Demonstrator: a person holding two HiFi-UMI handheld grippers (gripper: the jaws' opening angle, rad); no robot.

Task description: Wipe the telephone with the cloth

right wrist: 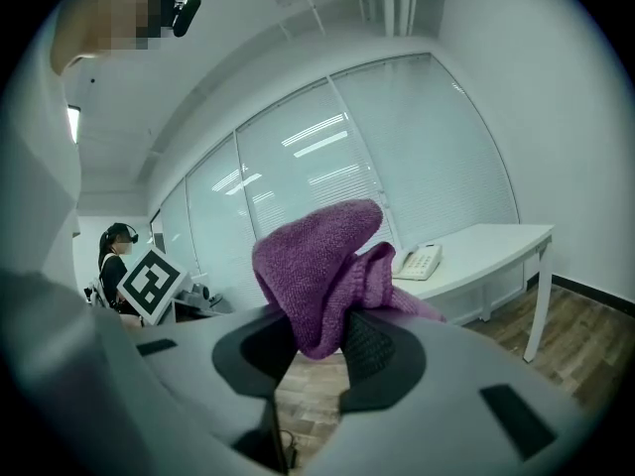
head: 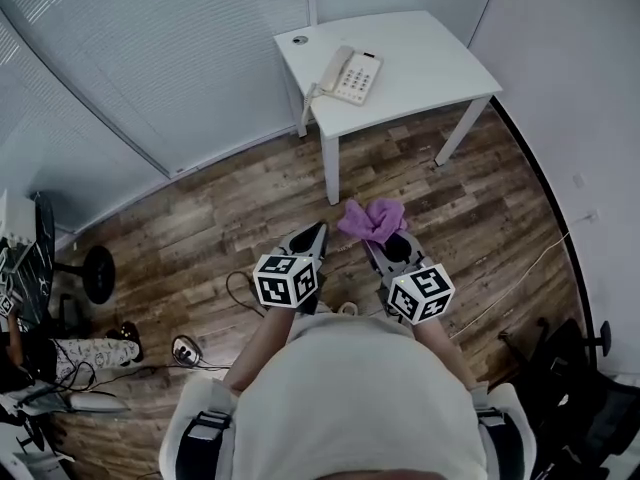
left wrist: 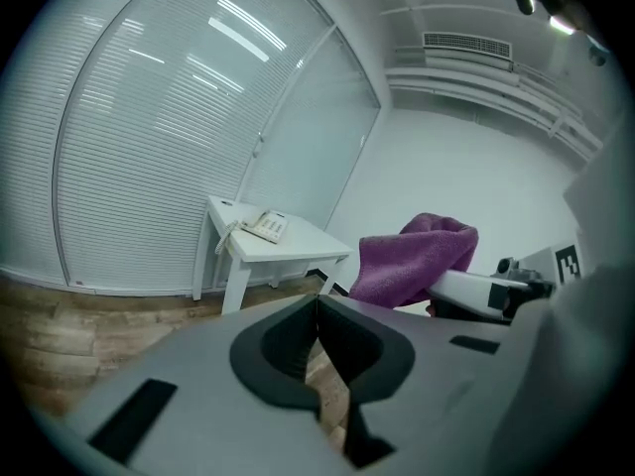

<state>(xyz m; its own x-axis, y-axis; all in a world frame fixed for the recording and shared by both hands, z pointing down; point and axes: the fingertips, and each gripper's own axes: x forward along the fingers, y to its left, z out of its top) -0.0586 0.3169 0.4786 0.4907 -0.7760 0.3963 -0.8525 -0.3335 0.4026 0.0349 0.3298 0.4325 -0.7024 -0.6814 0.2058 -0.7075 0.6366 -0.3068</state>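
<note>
A cream telephone point(head: 350, 75) lies on a white table point(head: 430, 63) well ahead of me, its coiled cord hanging over the left edge. It shows small in the left gripper view point(left wrist: 264, 226) and in the right gripper view point(right wrist: 418, 262). My right gripper point(head: 385, 238) is shut on a purple cloth point(head: 372, 218), which bunches up out of the jaws point(right wrist: 322, 271). My left gripper point(head: 318, 233) is shut with nothing in it, its jaws meeting at the tip point(left wrist: 317, 297). Both grippers are held close to my body over the floor, far short of the table.
Wood-pattern floor point(head: 200, 228) lies between me and the table. Blinds cover the curved glass wall point(head: 150, 58) at left. A black stool point(head: 97, 273), cables and gear sit at lower left, where another person point(right wrist: 111, 256) stands. A white cable point(head: 530, 268) runs along the right wall.
</note>
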